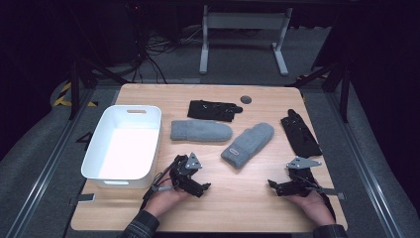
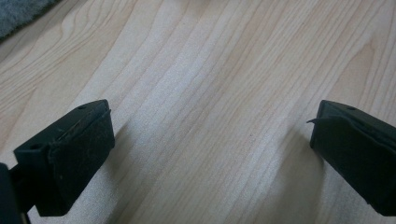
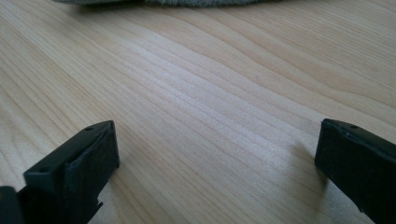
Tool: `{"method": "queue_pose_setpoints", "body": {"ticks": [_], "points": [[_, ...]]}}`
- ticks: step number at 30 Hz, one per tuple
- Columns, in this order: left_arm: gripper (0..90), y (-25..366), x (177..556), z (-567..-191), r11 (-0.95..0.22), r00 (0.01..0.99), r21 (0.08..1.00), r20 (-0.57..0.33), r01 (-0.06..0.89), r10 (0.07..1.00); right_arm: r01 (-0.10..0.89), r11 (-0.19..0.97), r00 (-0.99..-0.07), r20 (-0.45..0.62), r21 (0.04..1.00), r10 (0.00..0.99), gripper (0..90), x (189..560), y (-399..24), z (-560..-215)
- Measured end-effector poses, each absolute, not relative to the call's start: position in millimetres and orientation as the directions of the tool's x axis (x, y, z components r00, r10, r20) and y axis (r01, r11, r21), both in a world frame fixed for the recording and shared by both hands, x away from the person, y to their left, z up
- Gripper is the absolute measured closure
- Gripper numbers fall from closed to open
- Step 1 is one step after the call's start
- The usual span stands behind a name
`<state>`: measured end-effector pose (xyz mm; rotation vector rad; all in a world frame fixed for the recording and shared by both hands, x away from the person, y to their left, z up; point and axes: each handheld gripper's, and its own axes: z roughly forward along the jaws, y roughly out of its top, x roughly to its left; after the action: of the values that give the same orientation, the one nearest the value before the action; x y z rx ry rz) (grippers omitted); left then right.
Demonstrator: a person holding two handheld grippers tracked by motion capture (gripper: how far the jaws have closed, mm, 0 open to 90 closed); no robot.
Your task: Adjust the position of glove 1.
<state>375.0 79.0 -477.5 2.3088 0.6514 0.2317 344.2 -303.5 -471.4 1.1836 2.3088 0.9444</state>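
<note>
Two grey knit mittens (image 1: pixel 200 131) (image 1: pixel 247 144) lie in the middle of the wooden table (image 1: pixel 237 208). One black glove (image 1: pixel 214 110) lies behind them and another (image 1: pixel 299 133) at the right. My left gripper (image 1: pixel 200 187) rests low over the table's front left, in front of the mittens. It stands open, with bare wood between its jaws (image 2: pixel 212 149), and a grey mitten edge (image 2: pixel 18 16) shows in its top corner. Held at the front right, my right gripper (image 1: pixel 273 186) is open too, over bare wood (image 3: pixel 217 158), with a mitten edge (image 3: pixel 187 2) ahead.
A white plastic bin (image 1: pixel 124 144) stands on the table's left side, close beside my left hand. A small dark round disc (image 1: pixel 246 99) sits near the far edge. Beyond the table are a desk frame (image 1: pixel 242 34) and cables on the floor.
</note>
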Motion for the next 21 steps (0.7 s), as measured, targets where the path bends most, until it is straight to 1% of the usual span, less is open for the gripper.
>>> {"method": "queue_pose_setpoints", "body": {"ticks": [9,12,15,18,19,20,21], "points": [[0.2,78.3,374.8,-477.5,-0.614,0.852,0.685,-0.019,0.393,0.523,0.564,0.422,-0.575,-0.029,0.71,0.818,0.0,344.3,-303.4,-471.3],[1.0,76.3,375.0,-474.4,-0.625,0.849,0.669,-0.018,0.403,0.528,0.565,0.42,-0.573,-0.028,0.71,0.819,0.0,344.4,-303.2,-471.3],[13.1,76.2,374.5,-471.2,-0.623,0.85,0.671,-0.02,0.401,0.526,0.565,0.42,-0.574,-0.027,0.71,0.818,0.1,344.5,-303.2,-471.2],[19.8,76.3,375.4,-468.1,-0.626,0.845,0.664,-0.018,0.41,0.534,0.564,0.422,-0.576,-0.029,0.71,0.817,0.0,344.7,-303.2,-471.3],[22.6,76.7,375.5,-466.7,-0.619,0.841,0.666,-0.021,0.415,0.541,0.564,0.422,-0.575,-0.028,0.71,0.817,0.1,344.7,-303.2,-471.2],[27.3,76.7,375.5,-466.7,-0.619,0.841,0.666,-0.021,0.415,0.541,0.564,0.422,-0.575,-0.028,0.71,0.817,0.1,344.7,-303.2,-471.2],[27.3,77.2,375.6,-464.1,-0.607,0.835,0.674,-0.027,0.421,0.55,0.564,0.422,-0.576,-0.029,0.71,0.817,0.1,344.7,-303.2,-471.3]]}}
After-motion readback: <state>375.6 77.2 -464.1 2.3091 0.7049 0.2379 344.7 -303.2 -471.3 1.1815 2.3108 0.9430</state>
